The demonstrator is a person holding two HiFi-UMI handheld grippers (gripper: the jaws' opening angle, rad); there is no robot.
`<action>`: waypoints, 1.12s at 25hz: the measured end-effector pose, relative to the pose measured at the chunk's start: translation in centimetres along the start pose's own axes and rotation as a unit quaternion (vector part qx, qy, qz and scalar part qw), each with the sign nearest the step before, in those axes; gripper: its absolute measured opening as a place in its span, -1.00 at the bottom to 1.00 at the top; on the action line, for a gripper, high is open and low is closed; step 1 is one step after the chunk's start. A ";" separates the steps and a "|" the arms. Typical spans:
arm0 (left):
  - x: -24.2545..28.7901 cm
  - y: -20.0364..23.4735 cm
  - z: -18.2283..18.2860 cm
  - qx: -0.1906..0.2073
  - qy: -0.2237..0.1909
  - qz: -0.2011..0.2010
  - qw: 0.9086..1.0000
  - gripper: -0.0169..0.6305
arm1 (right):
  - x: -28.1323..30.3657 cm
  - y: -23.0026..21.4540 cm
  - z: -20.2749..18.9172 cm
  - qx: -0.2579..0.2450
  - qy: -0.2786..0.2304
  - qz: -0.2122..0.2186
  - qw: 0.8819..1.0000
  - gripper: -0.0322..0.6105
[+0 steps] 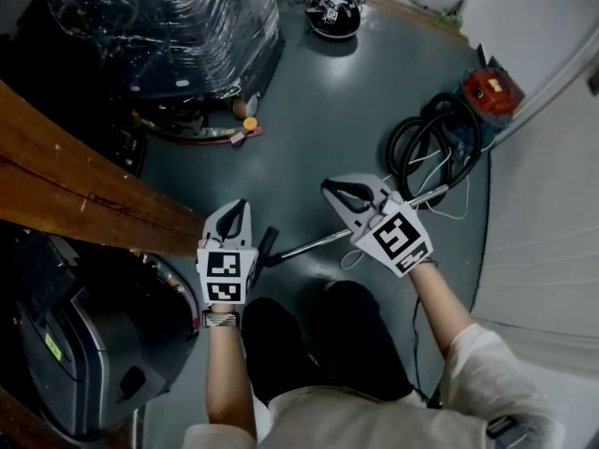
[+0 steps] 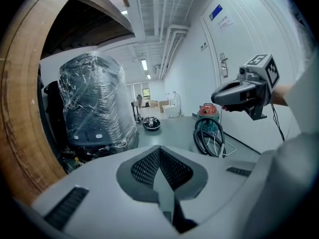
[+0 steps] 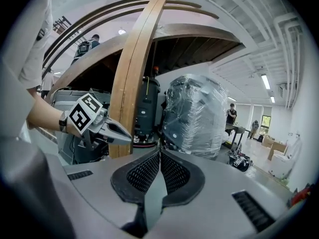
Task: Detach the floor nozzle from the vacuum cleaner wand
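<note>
The left gripper (image 1: 232, 221) was seen with its two jaws pressed together and with nothing between them; this was shown clearly in the left gripper view, where the dark pads met along one line. The right gripper (image 1: 346, 195) was also held with its jaws closed on each other and empty, as was shown in the right gripper view. Both grippers were held above the floor (image 1: 346, 101), the left one nearer to the person, and no object was touched by either of them. Between them and below them, the metal wand (image 1: 316, 243) was laid on the floor, running from the near left to the far right. At its left end, just beside the left gripper in the head view, a black part (image 1: 266, 245) was attached, which seemed to be the floor nozzle, but its shape could not be made out well. Farther to the right, a coiled black hose (image 1: 426, 143) was found, and behind it a red vacuum cleaner (image 1: 489, 92) was placed close to the white wall (image 1: 552, 204). On the left side, a wooden beam (image 1: 75, 185) was crossed over the view, and at the far left a large machine wrapped in plastic film (image 1: 178, 26) was stood. A round black device (image 1: 334, 12) was seen on the floor at the far end.
</note>
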State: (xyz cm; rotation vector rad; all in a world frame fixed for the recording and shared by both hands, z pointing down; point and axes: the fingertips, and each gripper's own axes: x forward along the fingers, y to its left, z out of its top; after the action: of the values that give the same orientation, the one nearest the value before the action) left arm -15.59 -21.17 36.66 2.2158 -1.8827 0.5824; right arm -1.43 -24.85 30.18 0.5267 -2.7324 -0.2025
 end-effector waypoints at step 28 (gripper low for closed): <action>6.0 0.2 -13.8 0.006 -0.011 -0.018 1.000 -0.96 | 7.8 3.7 -13.7 0.014 -0.008 0.017 1.000 -0.80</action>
State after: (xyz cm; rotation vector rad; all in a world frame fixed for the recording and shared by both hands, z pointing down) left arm -17.54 -21.44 51.60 2.2673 -1.8515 0.5663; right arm -4.48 -25.44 46.09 0.4865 -2.7610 -0.1614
